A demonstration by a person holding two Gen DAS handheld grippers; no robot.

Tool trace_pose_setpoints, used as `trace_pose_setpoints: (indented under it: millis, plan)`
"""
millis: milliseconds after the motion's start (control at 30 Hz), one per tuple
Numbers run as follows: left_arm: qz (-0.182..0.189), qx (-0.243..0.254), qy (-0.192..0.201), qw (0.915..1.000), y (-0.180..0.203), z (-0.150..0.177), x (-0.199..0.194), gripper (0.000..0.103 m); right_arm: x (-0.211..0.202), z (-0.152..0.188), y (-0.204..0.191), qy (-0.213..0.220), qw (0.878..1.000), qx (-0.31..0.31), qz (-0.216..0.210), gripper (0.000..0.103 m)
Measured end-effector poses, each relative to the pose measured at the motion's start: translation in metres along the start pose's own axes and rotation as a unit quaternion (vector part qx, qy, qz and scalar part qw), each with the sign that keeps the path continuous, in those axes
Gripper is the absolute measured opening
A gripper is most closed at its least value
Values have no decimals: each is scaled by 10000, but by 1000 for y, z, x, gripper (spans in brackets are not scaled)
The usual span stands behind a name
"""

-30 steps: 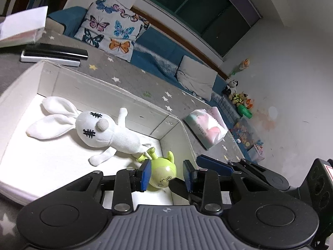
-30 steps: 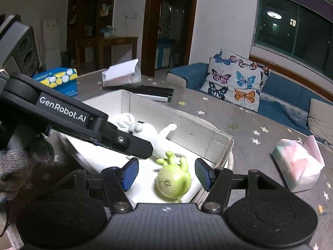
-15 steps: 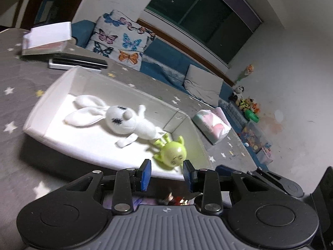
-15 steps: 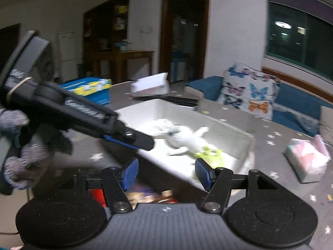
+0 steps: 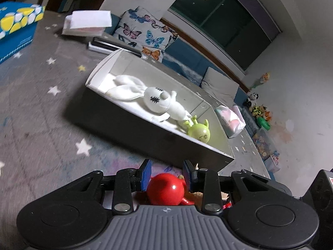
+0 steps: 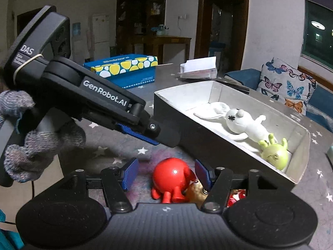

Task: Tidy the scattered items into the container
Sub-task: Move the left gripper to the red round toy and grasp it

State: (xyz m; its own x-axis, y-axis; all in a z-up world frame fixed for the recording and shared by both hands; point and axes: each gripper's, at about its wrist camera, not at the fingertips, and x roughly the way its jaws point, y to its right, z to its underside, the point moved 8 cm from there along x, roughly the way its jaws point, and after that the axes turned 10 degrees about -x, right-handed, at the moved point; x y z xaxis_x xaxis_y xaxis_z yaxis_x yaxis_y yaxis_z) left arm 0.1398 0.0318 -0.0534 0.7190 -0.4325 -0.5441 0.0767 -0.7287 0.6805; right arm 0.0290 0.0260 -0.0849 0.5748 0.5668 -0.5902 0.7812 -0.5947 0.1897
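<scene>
A grey star-patterned cloth (image 5: 41,108) covers the table, and on it, beyond the box (image 5: 133,125), lie a blue carton with yellow and white spots (image 6: 124,68), a folded white packet (image 5: 87,23) and a flat black-and-white case (image 5: 112,45); a pink-and-white tissue pack (image 5: 231,120) sits just past the box's far end. A butterfly cushion (image 5: 145,37) leans on the blue sofa behind. The box's dark near wall stands between both tongs and its white inside, where a white rabbit (image 5: 154,102) lies stretched along the floor with a green toy (image 5: 198,133) touching its legs at the right end. On the cloth in front of that wall lies a red toy (image 6: 172,177), round-bodied with stubby legs, and a brown-gold toy (image 6: 195,191) touches its right side. The left gripper (image 5: 166,175) has its blue pads apart either side of the red toy, very close to it; whether they press on it I cannot tell. The right gripper (image 6: 166,173) stands wider, its pads clear of the red toy on both sides and holding nothing. The right view alone shows a grey-gloved hand (image 6: 31,143) carrying the left gripper (image 6: 164,135), whose tip hangs above the red toy, and a wooden sideboard in the dark room behind. The left view alone shows small toys along the far wall (image 5: 260,112).
</scene>
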Motion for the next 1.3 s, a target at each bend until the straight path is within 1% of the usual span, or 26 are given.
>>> trace_pose_setpoints:
  millis: [167, 433, 700, 833, 967, 1233, 1300]
  plan:
    - [18, -85, -33, 10000, -4, 3, -1, 35, 9, 6, 1, -162, 9998, 28, 64, 61]
    - [42, -207, -110, 9997, -9, 6, 0, 35, 9, 8, -13, -141, 9997, 36, -212, 62]
    - [10, -303, -139, 9994, -11, 5, 5, 36, 13, 8, -9, -159, 9996, 176, -129, 61]
    - [14, -315, -183, 9993, -10, 7, 8, 36, 13, 8, -12, -178, 9998, 85, -80, 61]
    - [-64, -329, -162, 9993, -13, 8, 6, 36, 12, 6, -18, -117, 9998, 14, -188, 60]
    - [-104, -443, -56, 9989, -25, 5, -9, 36, 9, 2, -40, 13, 9982, -107, -587, 60]
    - [-155, -464, -60, 9988, -28, 5, -11, 36, 11, 2, -42, -4, 9982, -129, -590, 60]
